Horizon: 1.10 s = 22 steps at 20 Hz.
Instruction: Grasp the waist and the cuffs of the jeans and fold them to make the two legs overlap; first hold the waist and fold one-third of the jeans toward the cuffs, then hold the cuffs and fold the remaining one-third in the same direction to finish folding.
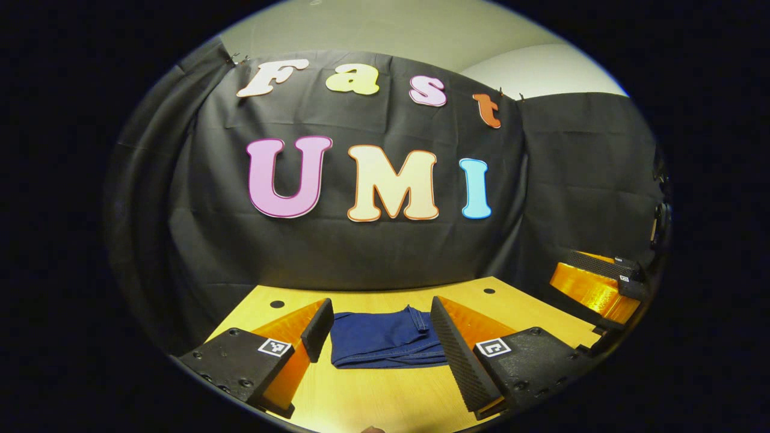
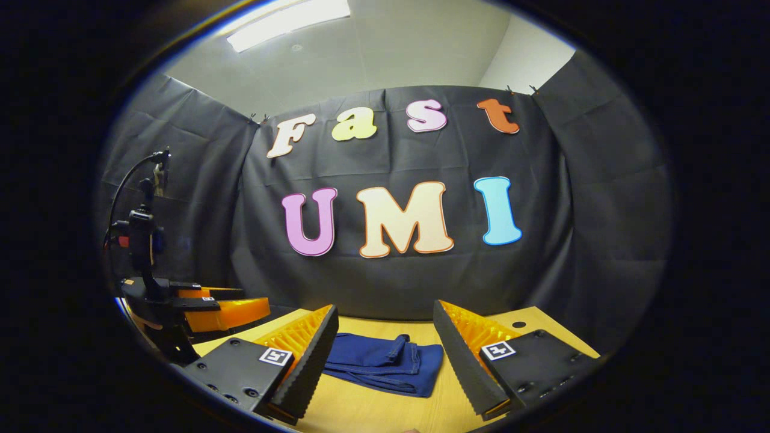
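While partly fingers-hidden, jeans (image 1: 385,340) seemingly folded.

A black cloth (image 2: 391,282) hangs in creased panels around the booth, pinned along its top edge. Above it rise a pale wall (image 1: 385,30) and ceiling, where a long ceiling light (image 2: 289,18) glows in the right gripper view. Below stands a light wooden tabletop (image 1: 373,397) with small dark round holes near its far edge.

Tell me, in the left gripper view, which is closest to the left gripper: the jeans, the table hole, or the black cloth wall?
1. Jeans, folded, straight ahead between its open jaws.
2. Table hole, behind the jeans, right side of the table.
3. Black cloth wall, beyond the table's back edge.
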Each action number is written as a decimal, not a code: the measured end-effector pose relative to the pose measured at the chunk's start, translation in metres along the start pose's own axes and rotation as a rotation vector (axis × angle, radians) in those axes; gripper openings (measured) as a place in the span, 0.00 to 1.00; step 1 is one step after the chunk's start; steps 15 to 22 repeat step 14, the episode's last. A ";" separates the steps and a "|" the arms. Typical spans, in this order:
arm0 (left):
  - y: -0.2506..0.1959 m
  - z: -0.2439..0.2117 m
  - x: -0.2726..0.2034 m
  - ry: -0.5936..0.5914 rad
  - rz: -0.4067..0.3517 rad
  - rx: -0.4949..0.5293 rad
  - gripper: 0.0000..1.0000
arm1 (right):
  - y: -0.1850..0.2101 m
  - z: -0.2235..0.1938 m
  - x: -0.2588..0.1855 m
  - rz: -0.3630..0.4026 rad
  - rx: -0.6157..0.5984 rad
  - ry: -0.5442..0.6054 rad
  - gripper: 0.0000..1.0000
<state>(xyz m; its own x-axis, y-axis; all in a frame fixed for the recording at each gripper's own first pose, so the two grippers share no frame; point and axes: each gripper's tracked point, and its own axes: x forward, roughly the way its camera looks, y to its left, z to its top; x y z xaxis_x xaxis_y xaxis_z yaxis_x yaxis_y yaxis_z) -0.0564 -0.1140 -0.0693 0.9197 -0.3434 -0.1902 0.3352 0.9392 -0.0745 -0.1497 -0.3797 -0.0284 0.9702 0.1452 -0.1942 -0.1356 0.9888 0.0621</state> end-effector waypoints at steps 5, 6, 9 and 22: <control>0.006 0.021 -0.020 -0.055 0.011 0.015 0.95 | 0.012 0.020 -0.013 -0.002 0.008 -0.034 0.98; 0.007 0.023 -0.022 -0.059 0.012 0.018 0.95 | 0.014 0.021 -0.013 -0.003 0.006 -0.037 0.98; 0.008 0.027 -0.027 -0.075 0.014 0.028 0.95 | 0.017 0.022 -0.017 -0.003 0.015 -0.031 0.98; 0.005 0.024 -0.028 -0.065 0.010 0.028 0.94 | 0.017 0.025 -0.018 -0.008 0.017 -0.033 0.98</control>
